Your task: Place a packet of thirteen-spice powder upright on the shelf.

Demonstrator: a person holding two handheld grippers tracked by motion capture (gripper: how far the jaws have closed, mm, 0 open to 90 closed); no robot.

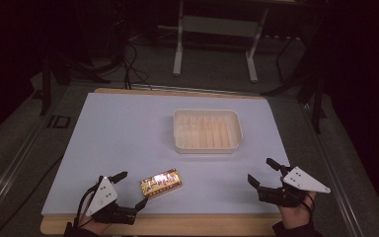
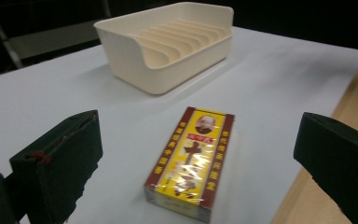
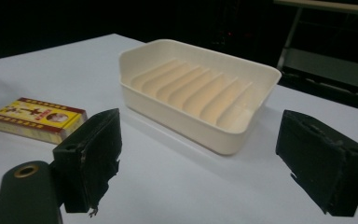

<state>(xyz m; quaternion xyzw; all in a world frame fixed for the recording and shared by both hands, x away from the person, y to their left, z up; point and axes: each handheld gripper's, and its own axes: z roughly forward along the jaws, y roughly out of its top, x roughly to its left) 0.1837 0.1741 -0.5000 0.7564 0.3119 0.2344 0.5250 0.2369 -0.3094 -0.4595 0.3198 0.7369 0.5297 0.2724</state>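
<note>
Yellow box (image 2: 189,161) lies flat on the white table (image 1: 123,143) just ahead of my left gripper (image 1: 130,189), between its spread jaws, untouched. My right gripper (image 1: 263,172) is released too, empty, facing the cream ribbed tray (image 3: 200,93) ahead of it.

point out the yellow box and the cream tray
yellow box (image 2: 189,161), left gripper view, middle of its printed top face
cream tray (image 1: 179,129), high view, left rim
</note>
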